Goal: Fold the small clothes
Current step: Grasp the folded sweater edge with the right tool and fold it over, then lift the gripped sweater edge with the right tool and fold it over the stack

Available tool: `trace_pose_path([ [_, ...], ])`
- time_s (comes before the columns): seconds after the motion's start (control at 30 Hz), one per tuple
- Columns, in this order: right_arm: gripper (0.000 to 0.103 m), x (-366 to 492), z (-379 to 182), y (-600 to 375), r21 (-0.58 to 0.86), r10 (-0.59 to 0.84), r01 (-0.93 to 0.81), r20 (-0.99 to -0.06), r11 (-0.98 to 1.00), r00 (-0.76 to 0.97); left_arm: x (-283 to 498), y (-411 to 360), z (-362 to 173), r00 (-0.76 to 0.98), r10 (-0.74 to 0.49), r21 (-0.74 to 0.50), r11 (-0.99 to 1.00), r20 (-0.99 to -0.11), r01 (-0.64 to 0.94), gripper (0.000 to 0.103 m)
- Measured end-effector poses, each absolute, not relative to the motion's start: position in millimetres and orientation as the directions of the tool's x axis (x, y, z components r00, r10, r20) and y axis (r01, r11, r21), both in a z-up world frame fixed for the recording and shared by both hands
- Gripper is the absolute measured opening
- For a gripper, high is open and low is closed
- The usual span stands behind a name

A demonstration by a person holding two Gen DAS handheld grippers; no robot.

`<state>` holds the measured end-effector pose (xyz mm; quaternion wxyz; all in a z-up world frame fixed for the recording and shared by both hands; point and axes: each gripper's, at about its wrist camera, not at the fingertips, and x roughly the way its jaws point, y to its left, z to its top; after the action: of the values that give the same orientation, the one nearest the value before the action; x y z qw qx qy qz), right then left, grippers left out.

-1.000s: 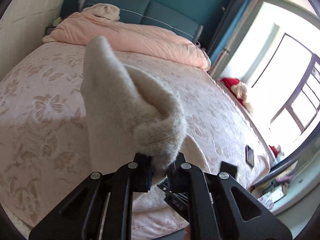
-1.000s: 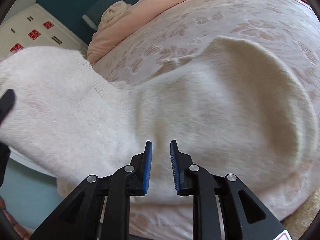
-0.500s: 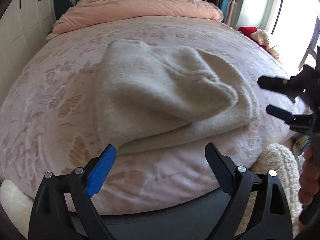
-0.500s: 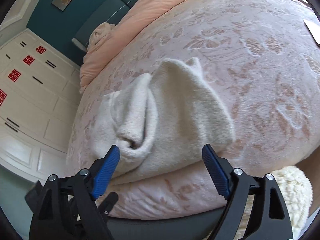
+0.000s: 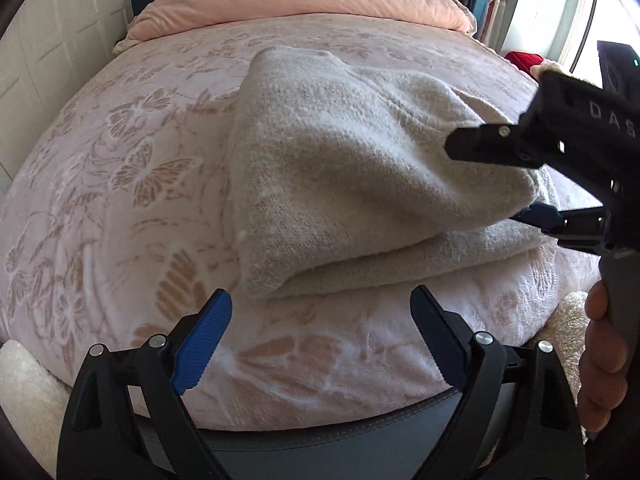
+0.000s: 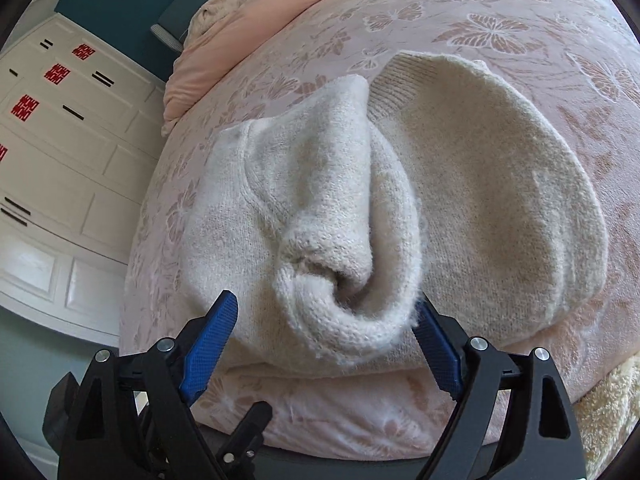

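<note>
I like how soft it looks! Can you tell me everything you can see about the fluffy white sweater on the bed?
The sweater is cream-white, fuzzy knit, like wool. It lies folded in layers near the edge of the pink butterfly bedspread. A ribbed band shows at one end, and a rolled-up part bulges at the front. The right tool is open, that roll between its blue pads, one pad against the fuzz. The left tool is open, just short of it.
</note>
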<state>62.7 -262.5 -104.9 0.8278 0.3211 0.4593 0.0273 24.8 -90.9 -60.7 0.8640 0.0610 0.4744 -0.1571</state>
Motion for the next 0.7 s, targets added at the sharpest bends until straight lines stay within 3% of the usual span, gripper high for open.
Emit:
trace_pose_path([
  [0.07, 0.062, 73.1, -101.4, -259.8, 0.55, 0.349, 0.23, -0.746, 0.803, 0.567, 24.8, -94.4, -61.2, 0.5, -0.206, -0.035, 0.944, -0.841, 0.329, 0.088],
  [0.1, 0.057, 78.1, -97.7, -258.6, 0.534, 0.339, 0.226, -0.755, 0.815, 0.56, 23.9, -94.7, -60.4, 0.501, -0.206, -0.037, 0.945, -0.84, 0.326, 0.088],
  [0.17, 0.032, 85.3, -88.6, -257.5, 0.517, 0.333, 0.201, -0.755, 0.832, 0.565, 21.7, -95.0, -58.1, 0.507, -0.207, -0.035, 0.944, -0.837, 0.328, 0.088],
  [0.27, 0.023, 89.8, -81.1, -256.8, 0.498, 0.324, 0.179, -0.756, 0.849, 0.569, 20.9, -96.5, -54.6, 0.528, -0.194, -0.016, 0.946, -0.827, 0.324, 0.088],
  [0.43, 0.021, 80.7, -86.2, -262.9, 0.516, 0.327, 0.201, -0.752, 0.833, 0.572, 34.3, -95.3, -55.3, 0.546, -0.209, -0.048, 0.955, -0.812, 0.293, 0.088],
  [0.5, 0.021, 77.2, -87.0, -265.3, 0.534, 0.341, 0.207, -0.745, 0.82, 0.573, 42.0, -96.2, -62.2, 0.535, -0.194, -0.036, 0.956, -0.822, 0.293, 0.069],
  [0.53, 0.021, 75.9, -87.5, -266.5, 0.541, 0.347, 0.208, -0.743, 0.815, 0.573, 45.0, -97.0, -65.6, 0.528, -0.176, -0.017, 0.956, -0.831, 0.292, 0.066],
  [0.67, 0.024, 77.5, -83.0, -264.5, 0.556, 0.362, 0.207, -0.736, 0.805, 0.572, 45.8, -88.2, -59.6, 0.511, -0.215, -0.077, 0.958, -0.832, 0.277, 0.066],
  [0.7, 0.024, 79.0, -81.6, -262.3, 0.551, 0.359, 0.206, -0.739, 0.809, 0.571, 44.8, -86.4, -56.8, 0.512, -0.226, -0.092, 0.957, -0.829, 0.274, 0.071],
])
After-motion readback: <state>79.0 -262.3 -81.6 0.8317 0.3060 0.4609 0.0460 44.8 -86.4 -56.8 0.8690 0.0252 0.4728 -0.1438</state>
